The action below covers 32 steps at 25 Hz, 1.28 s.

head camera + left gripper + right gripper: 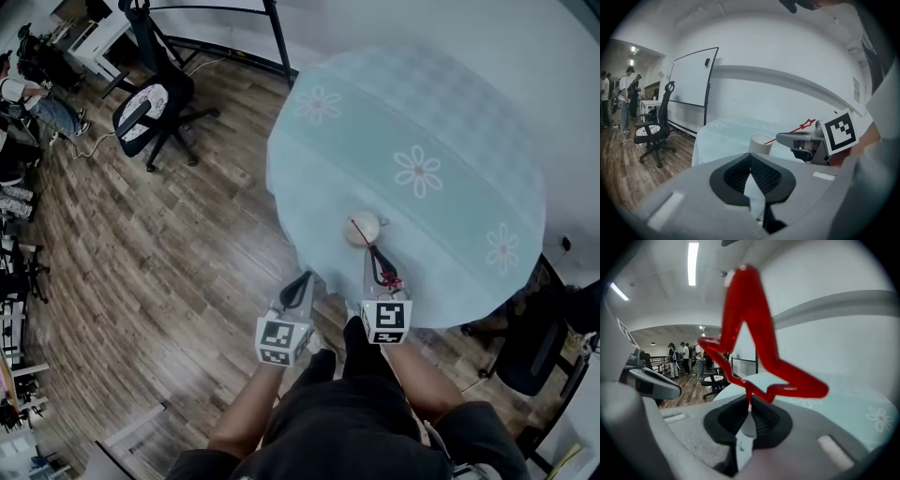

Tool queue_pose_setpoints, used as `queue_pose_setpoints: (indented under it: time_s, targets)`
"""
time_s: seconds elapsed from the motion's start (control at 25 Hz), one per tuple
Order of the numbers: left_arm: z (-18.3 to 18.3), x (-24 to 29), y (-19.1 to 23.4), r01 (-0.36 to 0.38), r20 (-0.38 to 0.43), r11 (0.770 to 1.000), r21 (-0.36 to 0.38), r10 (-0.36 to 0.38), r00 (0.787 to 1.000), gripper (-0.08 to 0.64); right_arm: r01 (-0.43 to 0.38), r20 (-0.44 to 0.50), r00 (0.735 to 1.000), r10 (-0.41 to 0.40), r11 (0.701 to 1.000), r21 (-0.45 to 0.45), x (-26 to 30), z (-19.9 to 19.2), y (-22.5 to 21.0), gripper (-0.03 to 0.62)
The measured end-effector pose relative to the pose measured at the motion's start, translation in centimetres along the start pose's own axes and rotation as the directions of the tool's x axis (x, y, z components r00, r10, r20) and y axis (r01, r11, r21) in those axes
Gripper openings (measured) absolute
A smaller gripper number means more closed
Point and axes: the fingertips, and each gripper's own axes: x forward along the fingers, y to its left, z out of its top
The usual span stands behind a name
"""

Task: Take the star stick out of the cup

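Right hand-held gripper [749, 408] clamps the thin red star stick [747, 310], its outline star tilted; left hand-held gripper [751, 160] closed, empty.

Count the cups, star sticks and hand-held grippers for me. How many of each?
Cup: 1
Star stick: 1
Hand-held grippers: 2, left and right
Total: 4

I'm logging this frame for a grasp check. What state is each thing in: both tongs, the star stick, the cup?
left tongs: shut, empty.
right tongs: shut on the star stick's shaft.
star stick: held tilted, lower end at the cup's mouth; whether it is clear of the cup is unclear.
cup: upright on the table.
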Motion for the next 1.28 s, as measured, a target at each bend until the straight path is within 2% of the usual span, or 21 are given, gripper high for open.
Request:
queue_pose_setpoints:
  time_s: [0.36,0.64,1.04,1.28]
  targets:
    - [3.2,-1.5,-1.5,0.024,0.058,1.0,0.014,-0.025,0.998,0.005,0.017,0.036,0.999,-0.017,1.0,-0.007,-3.5,3.7,0.2,0.021]
    - [7.3,-3.0,-2.0,0.018,0.127,1.0,0.01,-0.019,0.992,0.006,0.026,0.136,0.99,-0.025,1.0,-0.006,-7.4,9.1,0.2,0.021]
    - [14.6,-3.7,-2.8,0.02,0.245,0.996,0.085,-0.04,0.969,0.006,0.017,0.289,0.957,0.0,0.998,-0.056,-10.0,17.5,0.2,0.021]
    - [17.8,-4.0,-2.7,0.022,0.291,0.992,0.124,-0.058,0.955,0.005,0.021,0.336,0.942,0.003,0.997,-0.069,-10.1,19.9,0.3,0.021]
